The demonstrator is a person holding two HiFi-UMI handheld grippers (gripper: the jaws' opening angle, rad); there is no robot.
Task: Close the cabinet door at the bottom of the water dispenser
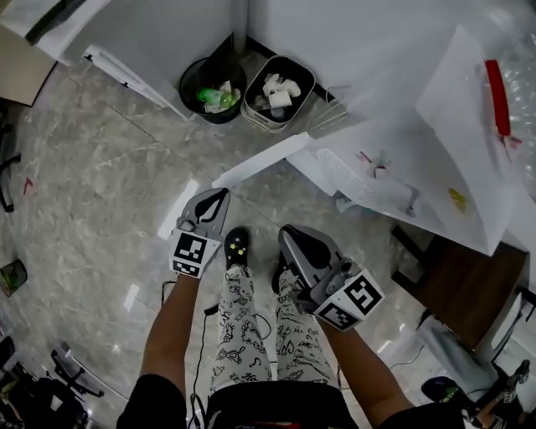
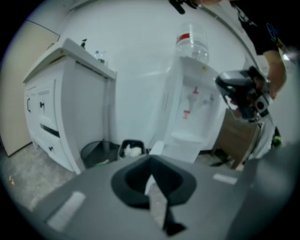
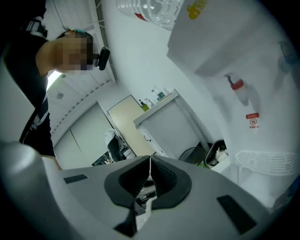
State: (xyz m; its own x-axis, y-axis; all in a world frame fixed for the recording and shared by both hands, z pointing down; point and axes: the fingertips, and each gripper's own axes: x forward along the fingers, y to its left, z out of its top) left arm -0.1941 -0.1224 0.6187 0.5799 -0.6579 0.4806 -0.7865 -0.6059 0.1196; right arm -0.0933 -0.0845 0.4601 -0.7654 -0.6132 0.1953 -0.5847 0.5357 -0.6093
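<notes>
Two claws: both are pressing their jaws together on nothing, and neither is touching any part of the scene.
Floor: pale marble floor (image 1: 100, 184) is stretching under everything, and the person's legs are standing between the two tools.
Bins: a round black bin (image 1: 209, 88) and a rectangular bin (image 1: 278, 90) are sitting side by side at the far wall, left of the dispenser.
Left claw: the left claw (image 1: 219, 198) is hanging closed and empty, pointing far and slightly right.
Cabinet door: the cabinet door (image 1: 261, 159) is standing open, swung out from the dispenser's base; its long top edge is running from near-left to far-right.
Key relation: the door's free end is lying just beyond the left claw's tip, so that side is looking like the nearer one for the push. The move would probably be a sweep to the far right.
Right claw: the right claw (image 1: 289, 239) is hanging closed and empty, nearer the person and farther from the door's free end.
Water dispenser: the white water dispenser (image 1: 435, 151) is standing at the far right, its front facing left.
Writing: a small red-and-white sticker (image 3: 253, 121) is showing on the dispenser's front, too small to read. Yellow print (image 3: 197, 8) higher up is cut off and unreadable.
</notes>
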